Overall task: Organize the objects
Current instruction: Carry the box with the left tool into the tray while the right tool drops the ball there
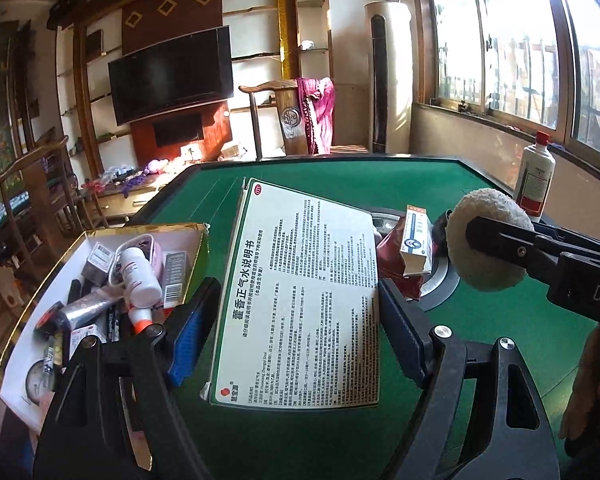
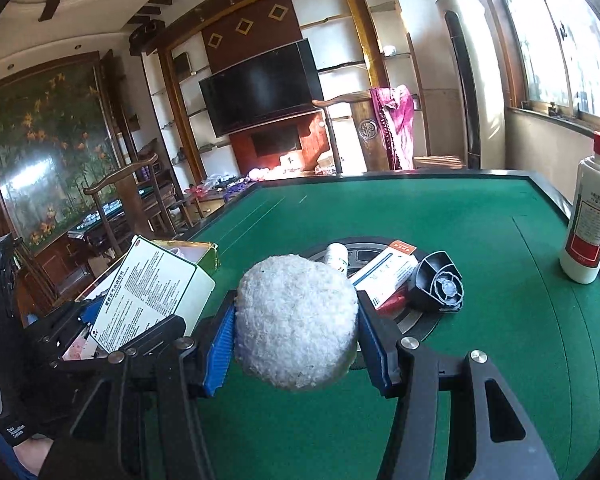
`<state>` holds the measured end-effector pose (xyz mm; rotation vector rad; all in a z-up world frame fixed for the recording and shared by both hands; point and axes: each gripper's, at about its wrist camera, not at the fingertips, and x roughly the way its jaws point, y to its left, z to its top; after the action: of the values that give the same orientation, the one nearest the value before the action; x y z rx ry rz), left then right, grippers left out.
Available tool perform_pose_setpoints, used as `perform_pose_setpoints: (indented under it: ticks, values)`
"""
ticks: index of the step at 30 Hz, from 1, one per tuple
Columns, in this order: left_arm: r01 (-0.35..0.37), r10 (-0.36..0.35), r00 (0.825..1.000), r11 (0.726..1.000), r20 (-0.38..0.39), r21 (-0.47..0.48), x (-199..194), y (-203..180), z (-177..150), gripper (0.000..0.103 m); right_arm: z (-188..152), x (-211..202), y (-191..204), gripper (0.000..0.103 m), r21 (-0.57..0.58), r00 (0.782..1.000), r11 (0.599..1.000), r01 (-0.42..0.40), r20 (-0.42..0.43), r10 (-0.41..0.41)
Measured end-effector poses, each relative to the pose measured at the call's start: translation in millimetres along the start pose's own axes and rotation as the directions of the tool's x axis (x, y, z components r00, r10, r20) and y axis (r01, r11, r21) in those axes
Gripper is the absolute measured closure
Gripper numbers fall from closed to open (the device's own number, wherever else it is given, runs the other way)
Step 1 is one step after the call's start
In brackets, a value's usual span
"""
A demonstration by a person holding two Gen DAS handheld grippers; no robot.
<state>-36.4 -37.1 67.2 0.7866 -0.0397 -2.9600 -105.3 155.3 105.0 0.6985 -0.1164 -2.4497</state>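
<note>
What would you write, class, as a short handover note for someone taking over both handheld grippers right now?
Left gripper: shut on the flat white medicine box with printed text, held above the green felt table.
Right gripper: shut on the fluffy white round pad.
Open gold-rimmed cardboard box, at the left: already holds bottles and tubes.
Left on the table's centre: small orange-and-white carton, black plastic cap, small white bottle. White red-capped bottle stands at the right edge.
</note>
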Motion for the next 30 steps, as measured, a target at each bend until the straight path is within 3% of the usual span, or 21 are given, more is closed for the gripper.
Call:
perform_pose_setpoints:
  ticks: [11, 30]
  values:
    - [-0.033, 0.036, 0.999, 0.995, 0.030, -0.098, -37, 59, 0, 0.023, -8, 5, 26, 0.047, 0.014, 0.999, 0.999, -0.052, -0.010, 0.052]
    - [-0.131, 0.132, 0.991, 0.948, -0.015, -0.290, -52, 168, -36, 0.023, -11, 61, 142, 0.047, -0.086, 0.973, 0.974, -0.209, -0.116, 0.199]
